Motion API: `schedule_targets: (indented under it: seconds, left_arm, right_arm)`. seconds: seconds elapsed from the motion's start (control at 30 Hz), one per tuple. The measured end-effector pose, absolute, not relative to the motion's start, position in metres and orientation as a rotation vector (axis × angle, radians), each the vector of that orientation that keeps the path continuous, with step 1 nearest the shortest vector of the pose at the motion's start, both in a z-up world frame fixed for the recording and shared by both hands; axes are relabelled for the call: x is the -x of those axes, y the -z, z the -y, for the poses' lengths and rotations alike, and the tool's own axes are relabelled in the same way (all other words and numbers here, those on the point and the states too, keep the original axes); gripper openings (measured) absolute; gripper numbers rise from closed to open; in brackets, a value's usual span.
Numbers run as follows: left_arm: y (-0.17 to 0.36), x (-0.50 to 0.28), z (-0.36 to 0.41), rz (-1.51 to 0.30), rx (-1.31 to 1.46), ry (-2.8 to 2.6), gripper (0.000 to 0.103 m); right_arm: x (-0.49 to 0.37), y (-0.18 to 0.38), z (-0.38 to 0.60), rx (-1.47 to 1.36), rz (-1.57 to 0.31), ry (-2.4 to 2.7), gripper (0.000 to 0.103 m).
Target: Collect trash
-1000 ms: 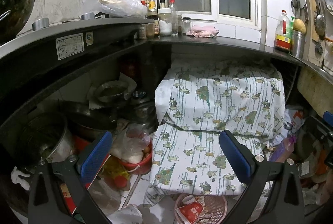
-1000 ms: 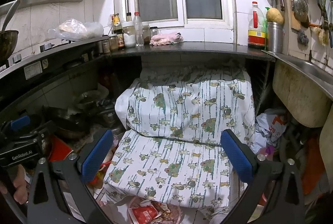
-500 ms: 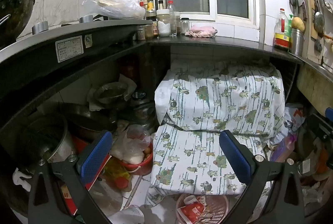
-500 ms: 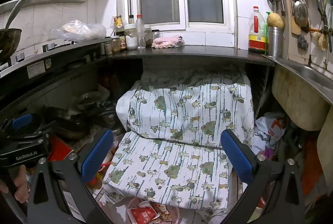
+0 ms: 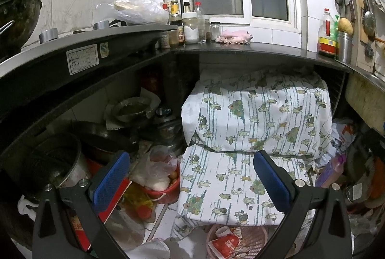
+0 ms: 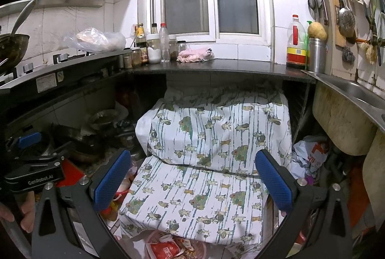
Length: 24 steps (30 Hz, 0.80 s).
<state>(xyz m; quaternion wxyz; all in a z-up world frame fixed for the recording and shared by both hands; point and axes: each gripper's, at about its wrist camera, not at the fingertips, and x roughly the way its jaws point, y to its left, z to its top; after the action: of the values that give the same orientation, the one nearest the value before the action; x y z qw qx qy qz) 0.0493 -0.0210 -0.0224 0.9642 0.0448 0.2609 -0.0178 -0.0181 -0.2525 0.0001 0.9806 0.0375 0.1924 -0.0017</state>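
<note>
A pink plastic basket [image 5: 250,238] on the floor holds a red wrapper [image 5: 226,245] and scraps. It lies just below and ahead of my left gripper [image 5: 191,180], which is open and holds nothing. In the right wrist view the same basket [image 6: 154,238] with its red wrapper [image 6: 166,248] shows at the bottom edge. My right gripper [image 6: 192,183] hangs above it, open and empty. A clear plastic bag [image 5: 156,167] fills a red bucket [image 5: 166,194] to the left.
A patterned cloth [image 5: 252,129] covers a bulky stepped shape under the dark counter [image 5: 240,49]. Pots and pans [image 5: 101,136] crowd the left shelf. Bags and bottles [image 5: 336,153] lie at the right. A hand [image 6: 26,210] holds the left gripper's body [image 6: 33,169].
The right wrist view has risen a little, so the counter sits lower and less of the basket shows. The left view has barely shifted. Both grippers stay open.
</note>
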Motion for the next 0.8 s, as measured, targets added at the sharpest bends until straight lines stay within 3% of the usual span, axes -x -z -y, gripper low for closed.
schedule_targets:
  seconds: [0.8]
  left_arm:
    - [0.0170,-0.0454,0.0287,-0.513,-0.105,0.048,0.103]
  right_arm:
    - [0.0191,0.0001,0.2503,-0.072,-0.385,0.004,0.103]
